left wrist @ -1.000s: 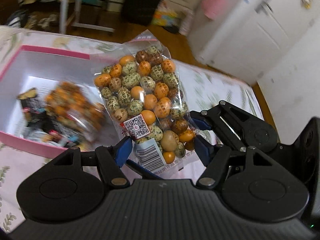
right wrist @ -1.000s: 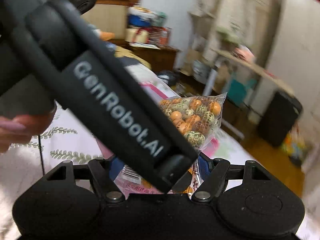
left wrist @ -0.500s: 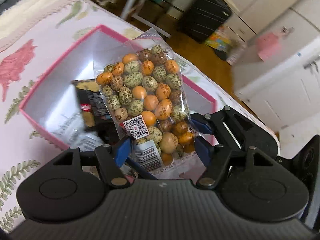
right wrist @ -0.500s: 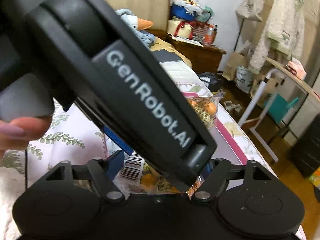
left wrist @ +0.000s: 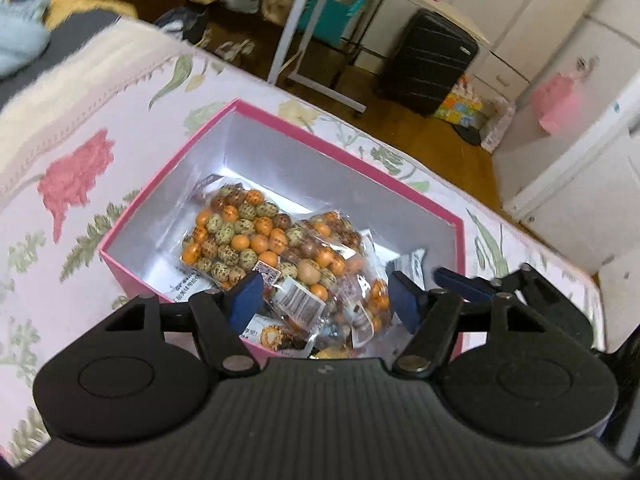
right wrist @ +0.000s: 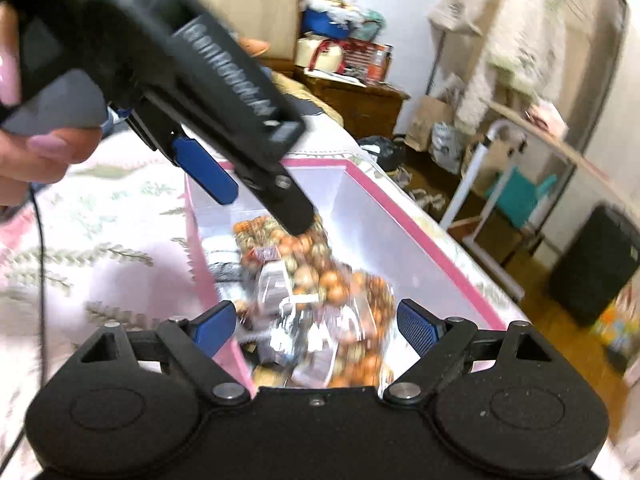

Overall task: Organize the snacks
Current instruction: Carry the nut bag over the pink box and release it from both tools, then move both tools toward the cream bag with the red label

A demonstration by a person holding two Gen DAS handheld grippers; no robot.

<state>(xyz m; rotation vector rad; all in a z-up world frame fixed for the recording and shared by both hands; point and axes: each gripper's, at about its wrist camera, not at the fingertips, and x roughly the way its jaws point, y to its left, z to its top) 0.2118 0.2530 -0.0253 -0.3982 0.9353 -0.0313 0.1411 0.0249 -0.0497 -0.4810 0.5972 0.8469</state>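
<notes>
A clear bag of orange and speckled round snacks (left wrist: 248, 240) lies inside the pink box (left wrist: 344, 152) with white walls, on top of other snack packets (left wrist: 280, 336). My left gripper (left wrist: 326, 296) is open and empty above the box's near edge. My right gripper (right wrist: 316, 326) is open and empty over the box (right wrist: 404, 220), with the snack bags (right wrist: 320, 280) blurred below it. In the right wrist view the left gripper body (right wrist: 224, 92) crosses above the box.
The box sits on a bed with a floral pink cover (left wrist: 72, 168). Beyond the bed edge are a wooden floor, a black suitcase (left wrist: 428, 68), a white desk frame (left wrist: 304, 40) and white cabinets (left wrist: 568, 128).
Both grippers held the snack bag over the box; they have opened and the bag has dropped into the box. The left gripper has pulled back and up.
</notes>
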